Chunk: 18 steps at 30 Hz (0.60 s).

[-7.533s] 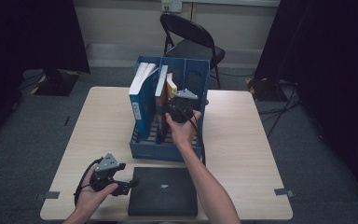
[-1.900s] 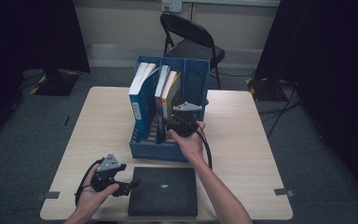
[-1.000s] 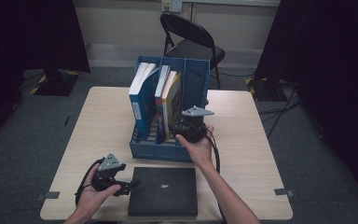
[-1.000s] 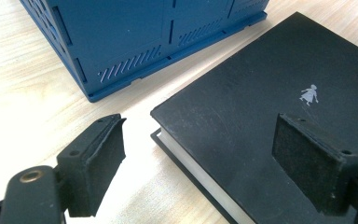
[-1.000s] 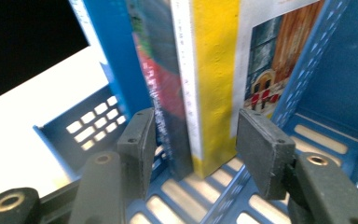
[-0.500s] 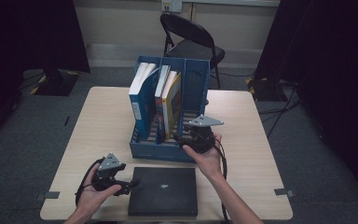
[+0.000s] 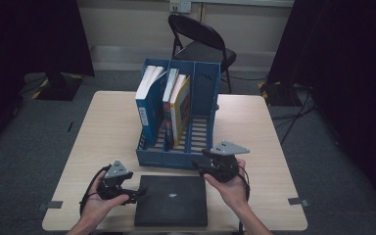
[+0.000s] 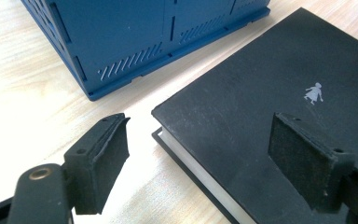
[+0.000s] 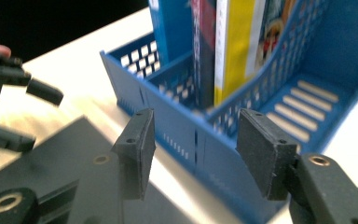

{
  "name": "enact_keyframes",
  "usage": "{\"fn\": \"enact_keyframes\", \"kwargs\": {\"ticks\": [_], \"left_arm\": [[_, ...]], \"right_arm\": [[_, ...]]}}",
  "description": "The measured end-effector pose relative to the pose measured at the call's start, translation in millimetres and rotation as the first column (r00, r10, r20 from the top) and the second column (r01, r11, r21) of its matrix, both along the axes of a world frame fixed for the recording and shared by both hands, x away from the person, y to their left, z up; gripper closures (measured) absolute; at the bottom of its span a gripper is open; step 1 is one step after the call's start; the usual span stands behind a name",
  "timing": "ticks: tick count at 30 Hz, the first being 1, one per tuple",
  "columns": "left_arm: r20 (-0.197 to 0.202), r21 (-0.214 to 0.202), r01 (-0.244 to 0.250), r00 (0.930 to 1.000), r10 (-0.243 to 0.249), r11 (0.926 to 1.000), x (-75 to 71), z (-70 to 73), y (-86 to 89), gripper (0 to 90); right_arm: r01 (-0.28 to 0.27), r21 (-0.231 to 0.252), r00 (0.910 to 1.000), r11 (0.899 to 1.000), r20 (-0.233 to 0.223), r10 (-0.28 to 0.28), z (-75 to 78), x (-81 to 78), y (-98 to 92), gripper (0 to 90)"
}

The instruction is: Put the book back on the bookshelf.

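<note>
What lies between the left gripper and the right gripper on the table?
In the high view, the black book lies flat between the left gripper and the right gripper, its far edge close to the blue file rack.

Both forearms enter from the bottom of the high view. Left gripper [image 7: 139,192], low in the left hand [image 7: 98,203], jaws apart. Right gripper [image 7: 198,166], cupped in the right hand [image 7: 230,188], jaws parted, nothing between them.
</note>
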<state>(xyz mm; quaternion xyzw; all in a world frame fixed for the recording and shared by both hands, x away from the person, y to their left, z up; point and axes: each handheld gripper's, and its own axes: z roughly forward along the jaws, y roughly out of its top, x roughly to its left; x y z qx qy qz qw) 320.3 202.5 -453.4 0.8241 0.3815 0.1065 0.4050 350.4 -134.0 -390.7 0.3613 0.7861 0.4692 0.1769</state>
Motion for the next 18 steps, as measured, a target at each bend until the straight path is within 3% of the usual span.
{"fn": "enact_keyframes", "kwargs": {"ticks": [6,11,18], "left_arm": [[-0.014,0.009,-0.010,0.9999,0.010,0.9999,4.1,-2.0,-2.6,19.7],[-0.018,0.006,-0.013,0.9997,0.013,0.9999,7.1,-2.0,-5.3,18.0],[-0.028,-0.001,0.020,0.9994,-0.020,0.9998,9.5,-5.4,-9.5,20.6]], "right_arm": [[0.008,-0.034,0.9993,0.999,-0.036,-0.009,-13.6,-22.5,-13.9,44.9],[0.018,-0.024,0.9983,1.000,-0.055,-0.019,-22.8,-35.6,-24.6,41.9],[0.005,-0.062,0.9925,0.998,-0.121,-0.012,-47.1,-36.2,-24.9,35.0]]}}
